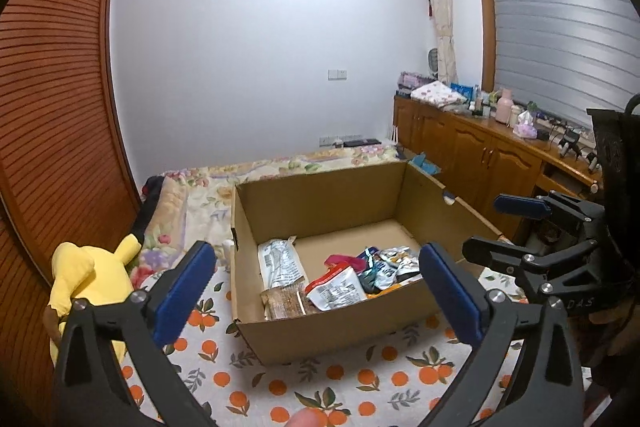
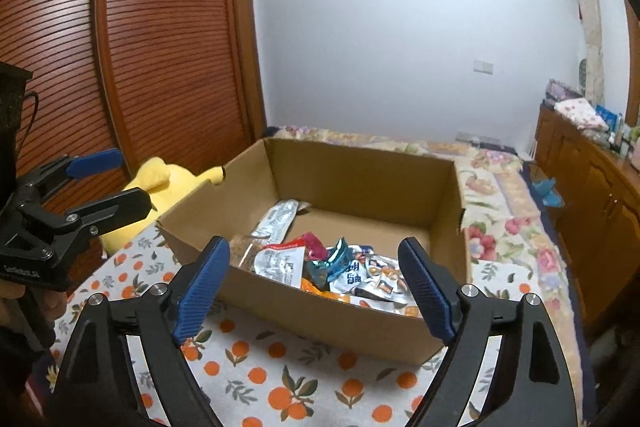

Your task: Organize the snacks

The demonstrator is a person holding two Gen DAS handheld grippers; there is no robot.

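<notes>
An open cardboard box [image 1: 320, 203] [image 2: 360, 167] stands on a bed with an orange-print cover. Several snack packets lie in its near half: a red-and-white pouch [image 1: 336, 287] [image 2: 280, 261], a long grey packet [image 1: 278, 261] [image 2: 280, 217], a brown bar [image 1: 286, 301], and silver and teal packets [image 1: 390, 263] [image 2: 360, 273]. My left gripper [image 1: 316, 287] is open and empty, just short of the box's near wall. My right gripper [image 2: 316, 283] is open and empty, also in front of the box. Each gripper shows at the edge of the other's view [image 1: 504, 227] [image 2: 108, 183].
A yellow plush toy [image 1: 90, 279] [image 2: 168, 183] lies left of the box. Slatted wooden wardrobe doors [image 1: 52, 99] stand on the left. A wooden cabinet [image 1: 480, 151] with bottles and clutter runs along the right. A floral quilt [image 1: 280, 167] lies behind the box.
</notes>
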